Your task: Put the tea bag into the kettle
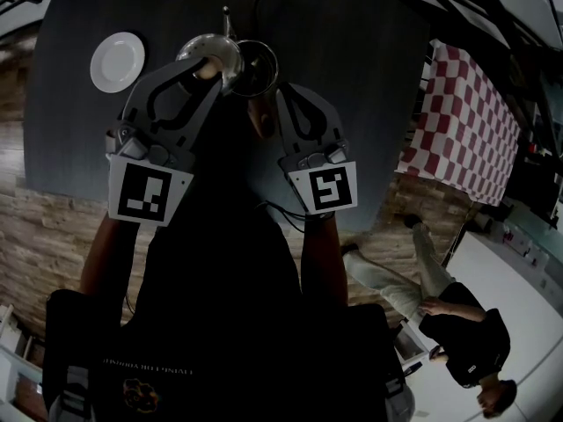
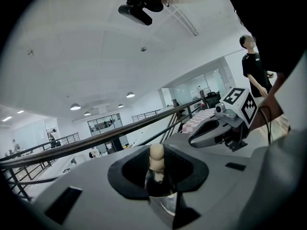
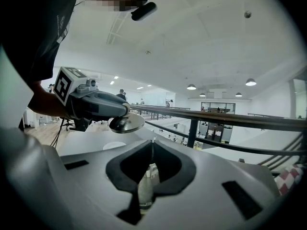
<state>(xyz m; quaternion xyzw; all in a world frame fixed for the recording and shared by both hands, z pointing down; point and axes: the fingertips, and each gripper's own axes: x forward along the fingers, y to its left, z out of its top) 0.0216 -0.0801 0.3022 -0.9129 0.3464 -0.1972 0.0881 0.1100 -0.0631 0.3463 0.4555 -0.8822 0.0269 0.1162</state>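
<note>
The glass kettle stands open on the dark table at the far middle. My left gripper is shut on the beige knob of the kettle lid and holds the shiny lid just left of the kettle's mouth. From the right gripper view the lid hangs under the left gripper. My right gripper is shut on the tea bag, its string running up between the jaws. It hovers just in front of the kettle. The right gripper also shows in the left gripper view.
A white plate lies on the table left of the lid. A red-and-white checked cloth covers another table at the right. A person stands on the floor at the lower right. A dark railing runs behind the table.
</note>
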